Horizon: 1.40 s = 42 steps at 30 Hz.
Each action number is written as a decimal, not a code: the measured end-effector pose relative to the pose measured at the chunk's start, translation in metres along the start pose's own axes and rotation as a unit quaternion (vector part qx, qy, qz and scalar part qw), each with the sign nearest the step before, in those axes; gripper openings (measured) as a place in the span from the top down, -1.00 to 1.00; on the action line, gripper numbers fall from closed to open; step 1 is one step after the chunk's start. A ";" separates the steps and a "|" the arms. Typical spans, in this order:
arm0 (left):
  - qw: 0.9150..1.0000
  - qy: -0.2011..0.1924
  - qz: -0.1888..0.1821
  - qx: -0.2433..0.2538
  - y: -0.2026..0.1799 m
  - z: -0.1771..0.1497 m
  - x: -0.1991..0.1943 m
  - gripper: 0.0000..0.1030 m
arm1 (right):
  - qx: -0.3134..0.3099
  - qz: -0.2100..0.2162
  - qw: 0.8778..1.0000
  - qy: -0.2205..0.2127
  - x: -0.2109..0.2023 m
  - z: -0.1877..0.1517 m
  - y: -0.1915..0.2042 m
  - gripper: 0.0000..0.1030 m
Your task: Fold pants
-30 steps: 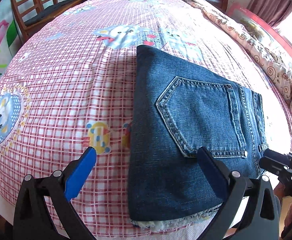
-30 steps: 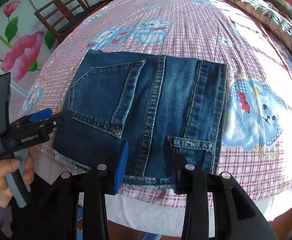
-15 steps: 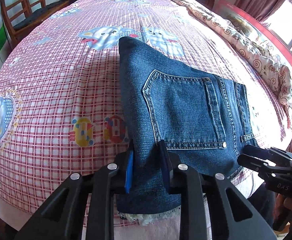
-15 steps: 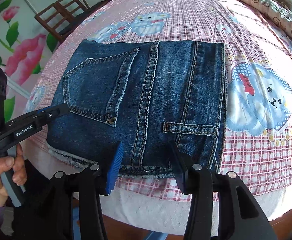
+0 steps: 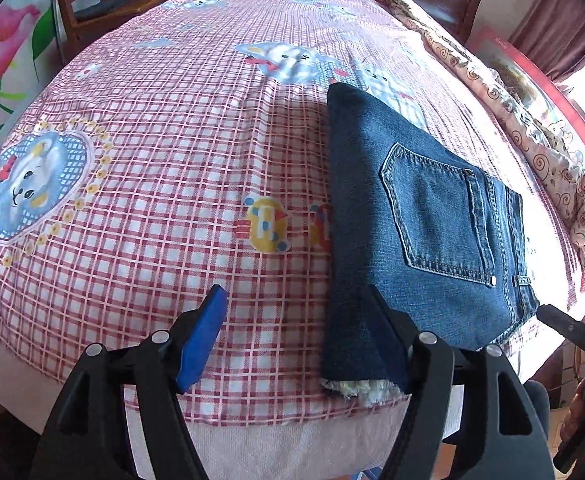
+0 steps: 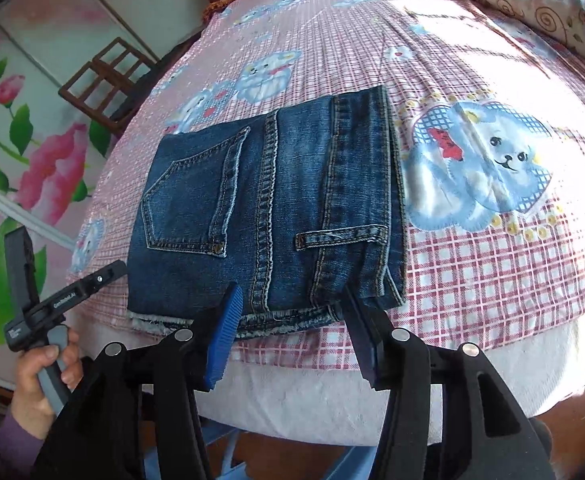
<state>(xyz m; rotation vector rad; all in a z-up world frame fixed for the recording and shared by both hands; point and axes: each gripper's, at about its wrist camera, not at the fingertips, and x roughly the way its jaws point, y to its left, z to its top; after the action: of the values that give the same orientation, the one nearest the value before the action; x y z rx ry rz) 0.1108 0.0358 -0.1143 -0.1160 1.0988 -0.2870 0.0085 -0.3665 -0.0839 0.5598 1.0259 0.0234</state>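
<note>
Folded dark-blue denim pants [image 6: 268,216] lie at the pink checked bed's [image 5: 152,200] near edge. Both tongs, left [image 5: 296,336] and right [image 6: 292,336], gape, released; best withdraw without snagging the frayed hem.

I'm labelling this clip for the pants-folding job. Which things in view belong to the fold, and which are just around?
Part of the job:
- folded jeans
- left gripper, open
- right gripper, open
- checked bedsheet they lie on

Just around:
- wooden chair
- swirl-print quilt
- flowered wall
</note>
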 end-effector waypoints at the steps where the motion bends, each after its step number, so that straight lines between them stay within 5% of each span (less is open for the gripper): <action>1: 1.000 -0.001 0.003 0.006 -0.002 -0.002 -0.002 -0.36 | 0.034 0.008 0.999 -0.007 -0.007 -0.003 -0.013 -0.02; 10: 0.998 0.012 0.027 0.047 -0.031 -0.002 0.013 -0.39 | 0.225 0.122 0.967 0.006 0.017 -0.017 -0.065 -0.07; 14: 0.999 0.020 0.026 0.042 -0.032 0.001 0.015 -0.43 | 0.255 0.149 0.955 -0.003 0.037 -0.019 -0.061 -0.09; 16: 0.998 0.020 0.029 0.044 -0.032 0.001 0.016 -0.46 | 0.252 0.141 0.957 -0.017 0.038 -0.022 -0.057 -0.09; 18: 0.998 0.021 0.031 0.044 -0.034 0.002 0.019 -0.48 | 0.242 0.127 0.962 -0.018 0.038 -0.028 -0.056 0.42; 20: 0.999 0.024 0.028 0.039 -0.034 0.002 0.021 -0.49 | 0.250 0.147 0.957 -0.019 0.035 -0.035 -0.058 0.58; 22: 0.999 0.024 0.026 0.040 -0.033 0.002 0.021 -0.51 | 0.220 0.132 0.966 -0.030 0.022 -0.033 -0.048 0.66; 24: 0.999 0.023 0.022 0.040 -0.030 0.002 0.019 -0.53 | 0.199 0.129 0.971 -0.039 0.005 -0.033 -0.036 1.00; 26: 0.999 0.025 0.016 0.038 -0.027 0.001 0.020 -0.56 | 0.193 0.100 0.976 -0.032 0.006 -0.031 -0.046 1.00; 29: 0.999 0.031 0.013 0.029 -0.024 0.001 0.023 -0.59 | 0.261 0.070 0.963 -0.020 0.021 -0.040 -0.088 1.00; 33: 0.998 -0.013 0.041 0.049 -0.026 0.003 -0.001 -0.59 | 0.194 0.053 0.979 -0.036 0.001 -0.031 -0.053 1.00; 34: 0.997 -0.026 0.040 0.057 -0.029 0.008 -0.007 -0.59 | 0.170 0.041 0.984 -0.028 0.001 -0.023 -0.041 0.98; 36: 0.995 -0.044 0.040 0.081 -0.043 0.019 -0.014 -0.59 | 0.118 0.008 0.992 -0.050 0.000 -0.002 -0.019 0.55; 38: 0.992 -0.060 0.038 0.107 -0.059 0.028 -0.018 -0.60 | 0.088 -0.036 0.993 -0.074 0.003 0.018 -0.008 -0.40; 42: 0.989 -0.053 0.023 0.138 -0.088 0.038 -0.007 -0.64 | 0.068 -0.012 0.997 -0.031 0.036 0.043 0.002 -0.40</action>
<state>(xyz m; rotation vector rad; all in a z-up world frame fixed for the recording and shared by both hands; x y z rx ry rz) 0.1262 -0.0484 -0.0704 0.1404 0.9453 -0.3846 0.0627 -0.3738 -0.0949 0.6686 0.9786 -0.0848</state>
